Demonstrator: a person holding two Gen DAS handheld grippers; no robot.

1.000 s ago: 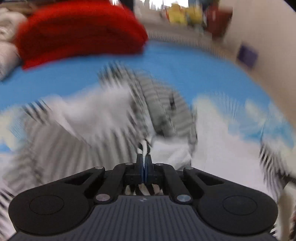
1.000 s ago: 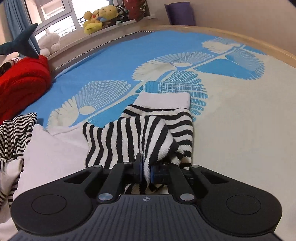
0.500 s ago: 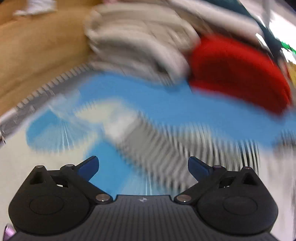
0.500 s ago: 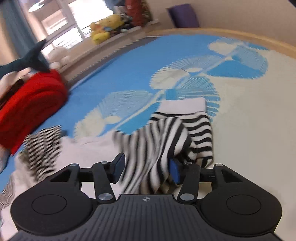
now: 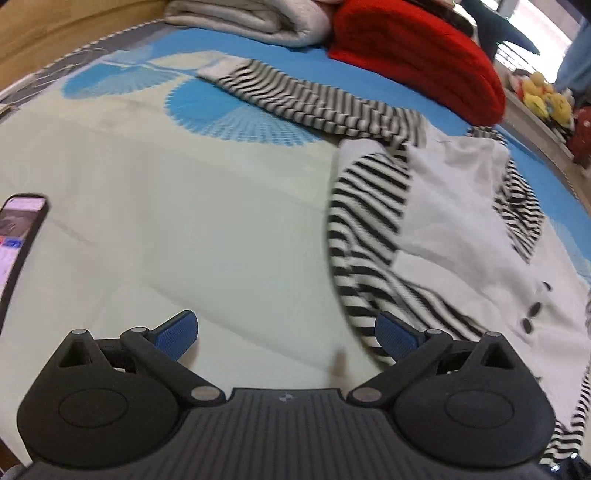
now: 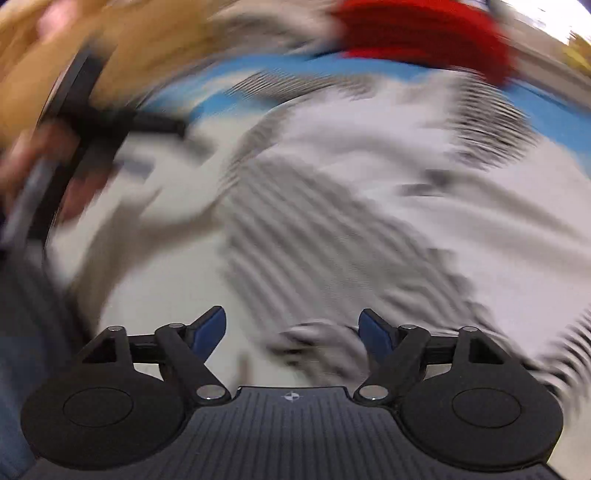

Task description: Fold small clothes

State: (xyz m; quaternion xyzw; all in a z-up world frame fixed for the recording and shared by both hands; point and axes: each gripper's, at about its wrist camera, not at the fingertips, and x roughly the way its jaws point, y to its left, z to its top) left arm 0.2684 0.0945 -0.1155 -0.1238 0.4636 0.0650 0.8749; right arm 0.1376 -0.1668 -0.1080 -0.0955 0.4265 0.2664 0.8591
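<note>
A small white garment with black-and-white striped sleeves point(image 5: 436, 221) lies spread on the blue and cream bed cover point(image 5: 192, 206). One sleeve point(image 5: 295, 99) stretches toward the far left. My left gripper point(image 5: 286, 336) hovers over the cover at the garment's left edge, open and empty, and its right pad point(image 5: 395, 338) is near the striped hem. The right wrist view is heavily blurred. There my right gripper point(image 6: 293, 330) is over the garment point(image 6: 332, 221) with its jaws opening. A blurred bit of striped cloth shows between the pads, which do not press on it.
A red folded blanket point(image 5: 417, 55) and a grey one point(image 5: 251, 18) lie at the bed's far side. Stuffed toys point(image 5: 543, 99) sit at the far right. A lit phone point(image 5: 18, 240) rests at the left edge. A blurred hand with a dark tool point(image 6: 85, 122) shows at the left.
Both grippers were shut on striped cloth a second ago and have let it go and opened. Both views swung round; the right one is still sweeping fast across the garment.
</note>
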